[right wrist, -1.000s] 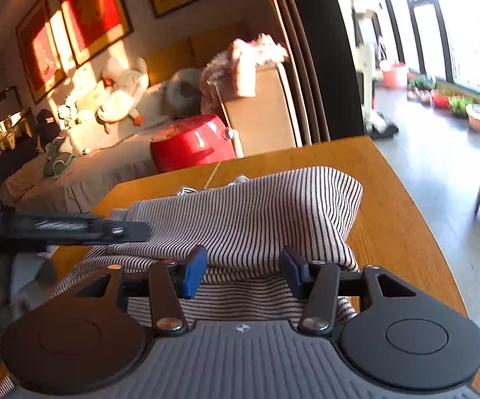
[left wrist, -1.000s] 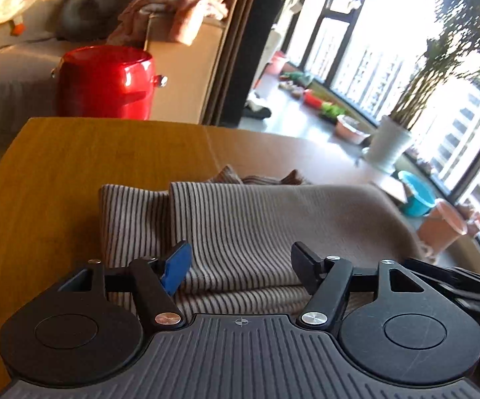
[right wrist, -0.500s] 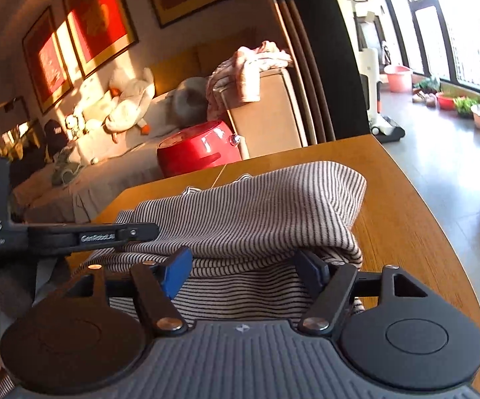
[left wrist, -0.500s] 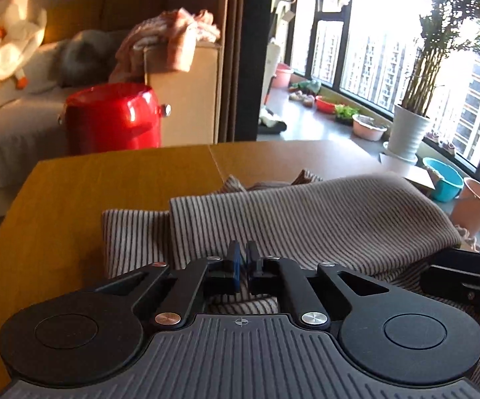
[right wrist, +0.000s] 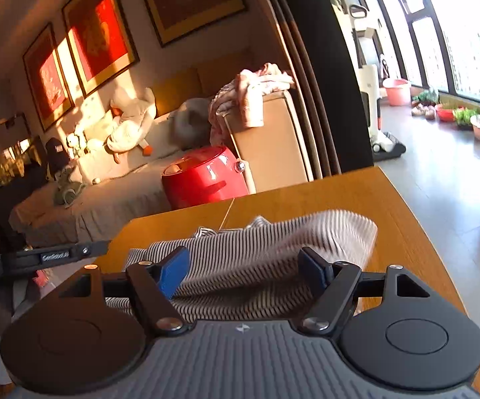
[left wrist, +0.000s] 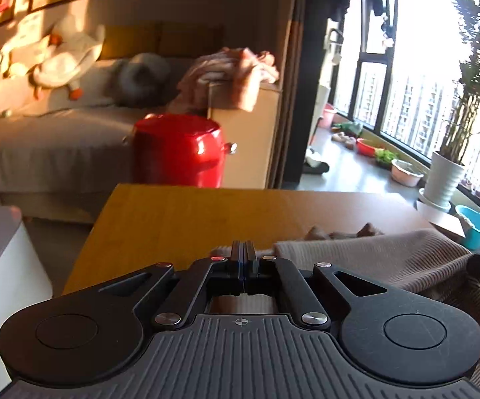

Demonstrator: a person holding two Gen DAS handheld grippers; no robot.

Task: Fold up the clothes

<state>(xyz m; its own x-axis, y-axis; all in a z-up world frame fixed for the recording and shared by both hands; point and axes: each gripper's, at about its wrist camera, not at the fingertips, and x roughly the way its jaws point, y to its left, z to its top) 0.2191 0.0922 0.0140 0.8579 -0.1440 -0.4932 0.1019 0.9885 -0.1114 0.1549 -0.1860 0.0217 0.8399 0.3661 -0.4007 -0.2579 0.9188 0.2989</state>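
Now shows the striped garment [right wrist: 259, 252] heaped across the near half of the bench [left wrist: 180, 219], reaching toward its right edge, top layer blurred in the right wrist view, judged to be cloth on the move. Finds the left gripper [left wrist: 243, 252] with jaws pressed together, where a second ago stood spread over the fold. Appears to pinch a thin edge of the garment at the tips, though hides the bite itself. Has also swung toward the bench's left edge, leaving most of the cloth off to its right. Finds the right gripper [right wrist: 243, 266] with jaws spread wide, straddling the heap by the near edge, holding nothing. Means, most likely, a fold under way: left side gripped and lifting, right side not yet taken. Calls next for closing the right jaws on the matching edge. Beyond the far edge, leaves a red pot [left wrist: 178, 149] and a sofa [left wrist: 40, 139] well apart.
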